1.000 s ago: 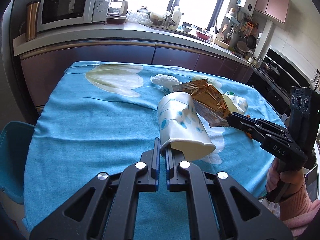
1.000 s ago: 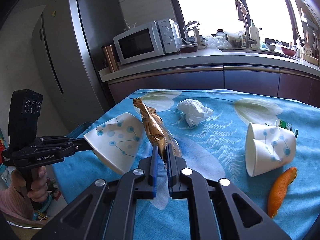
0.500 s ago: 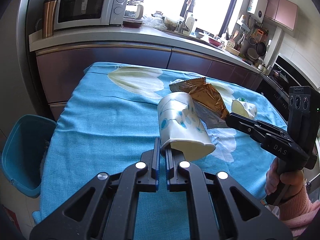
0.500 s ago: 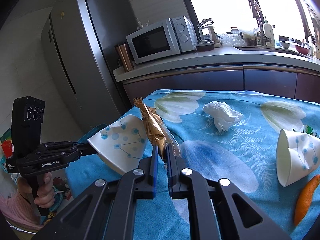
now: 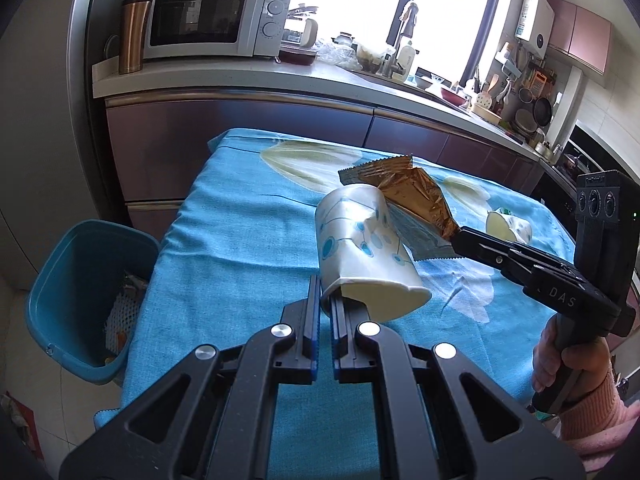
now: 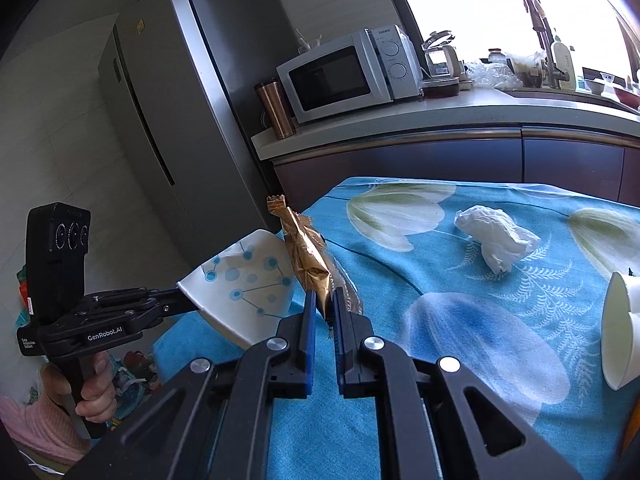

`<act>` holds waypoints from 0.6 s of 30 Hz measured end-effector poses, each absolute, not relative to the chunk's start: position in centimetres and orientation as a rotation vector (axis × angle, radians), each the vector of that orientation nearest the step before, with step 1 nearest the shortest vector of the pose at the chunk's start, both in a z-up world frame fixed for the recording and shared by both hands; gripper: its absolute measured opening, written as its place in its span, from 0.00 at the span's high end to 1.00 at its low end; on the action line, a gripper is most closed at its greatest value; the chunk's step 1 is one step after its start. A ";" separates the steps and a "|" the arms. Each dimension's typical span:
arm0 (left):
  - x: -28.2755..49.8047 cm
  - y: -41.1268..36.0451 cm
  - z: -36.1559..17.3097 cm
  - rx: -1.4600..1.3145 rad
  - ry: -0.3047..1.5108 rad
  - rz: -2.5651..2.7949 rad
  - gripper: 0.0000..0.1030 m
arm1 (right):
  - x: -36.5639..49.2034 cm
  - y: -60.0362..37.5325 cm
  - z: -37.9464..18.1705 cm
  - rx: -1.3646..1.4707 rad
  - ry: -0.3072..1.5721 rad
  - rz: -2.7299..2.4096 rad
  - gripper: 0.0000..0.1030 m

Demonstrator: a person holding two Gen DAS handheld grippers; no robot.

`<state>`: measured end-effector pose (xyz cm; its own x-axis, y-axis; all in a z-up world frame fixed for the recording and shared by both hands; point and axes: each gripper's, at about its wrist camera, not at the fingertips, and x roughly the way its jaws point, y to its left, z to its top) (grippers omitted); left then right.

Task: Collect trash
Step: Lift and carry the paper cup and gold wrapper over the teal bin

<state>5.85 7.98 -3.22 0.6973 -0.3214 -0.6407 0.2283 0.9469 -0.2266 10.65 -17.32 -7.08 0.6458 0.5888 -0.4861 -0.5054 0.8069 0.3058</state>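
Two paper cups are seen: one cup [image 5: 360,256] is clamped at its rim by the left tongs [image 5: 325,304], held above the bench [image 5: 240,240]; a second cup [image 6: 620,332] lies on the bench at 3 o'clock in the right view. One gold wrapper [image 6: 308,260] is pinched in the right tongs [image 6: 322,308]. One crumpled tissue [image 6: 496,240] lies at 1 o'clock. One blue bin [image 5: 76,280] stands at 9 o'clock of the bench in the left view. A blue floral cloth covers the bench; one microwave [image 5: 208,20] stands on the kitchen counter.
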 end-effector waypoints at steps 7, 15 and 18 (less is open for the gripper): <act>5.5 9.3 -3.1 -0.143 0.735 -0.277 0.95 | 11.1 -16.3 -7.3 0.165 0.618 0.658 0.93; 5.1 11.0 -2.9 -0.151 0.733 -0.242 0.95 | 11.4 -15.1 -7.3 0.170 0.628 0.686 0.93; 4.9 11.6 -2.8 -0.156 0.730 -0.229 0.95 | 11.5 -14.6 -7.3 0.169 0.630 0.698 0.93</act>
<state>4.91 11.64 -2.79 0.7221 -0.2608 -0.6408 0.1527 0.9635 -0.2200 11.50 -14.63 -7.29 0.5905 0.6460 -0.4837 -0.5471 0.7610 0.3485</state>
